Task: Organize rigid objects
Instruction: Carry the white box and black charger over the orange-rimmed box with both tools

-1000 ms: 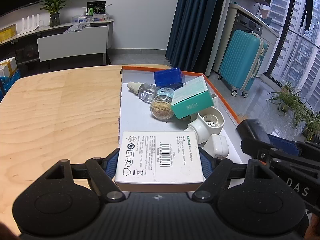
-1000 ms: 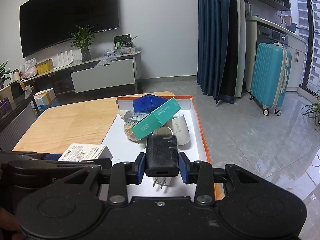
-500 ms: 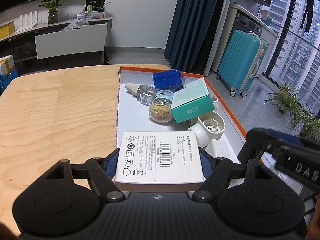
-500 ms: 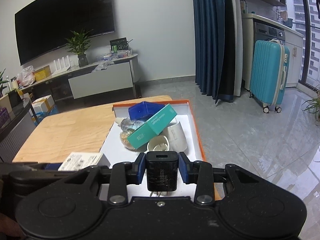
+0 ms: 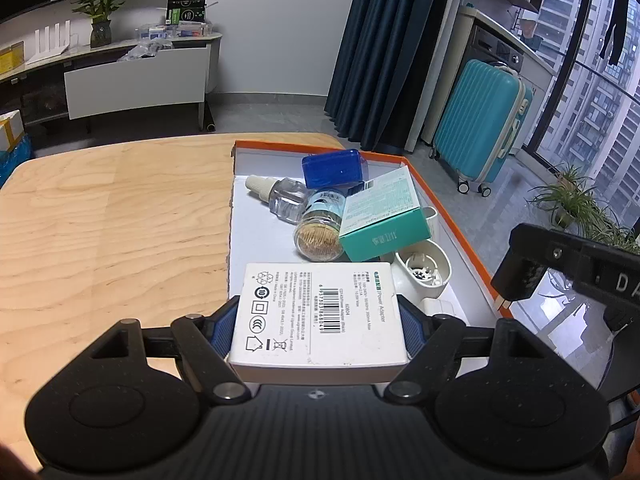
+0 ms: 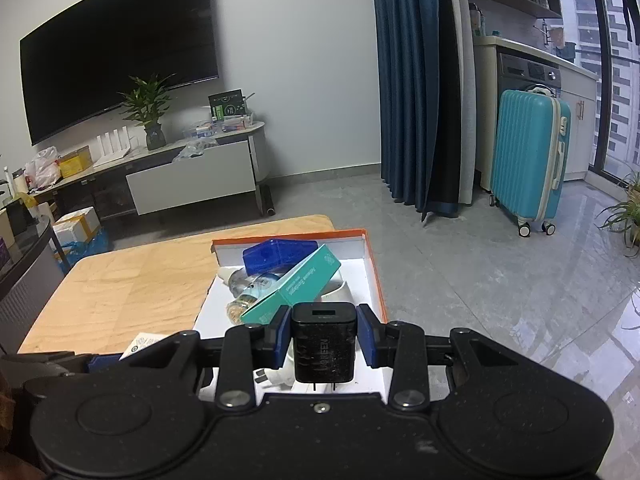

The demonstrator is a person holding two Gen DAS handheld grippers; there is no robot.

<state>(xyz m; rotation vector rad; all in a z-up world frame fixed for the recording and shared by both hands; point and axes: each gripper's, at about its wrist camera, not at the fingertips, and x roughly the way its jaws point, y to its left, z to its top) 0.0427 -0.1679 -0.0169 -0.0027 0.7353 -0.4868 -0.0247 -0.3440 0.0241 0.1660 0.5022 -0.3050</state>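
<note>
Gripping a white box [image 5: 320,314], the left fingers [image 5: 224,322] show its barcode; right fingers [image 6: 280,330] clamp a black charger [image 6: 323,342].

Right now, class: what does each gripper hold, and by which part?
Left gripper: white power adapter box, by its two side edges. Right gripper: black USB charger plug, by its flat sides.

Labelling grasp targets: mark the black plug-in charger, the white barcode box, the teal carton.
black plug-in charger [image 6: 323,344], right wrist view, front face.
white barcode box [image 5: 318,312], left wrist view, top face.
teal carton [image 5: 386,238], left wrist view, near side.
</note>
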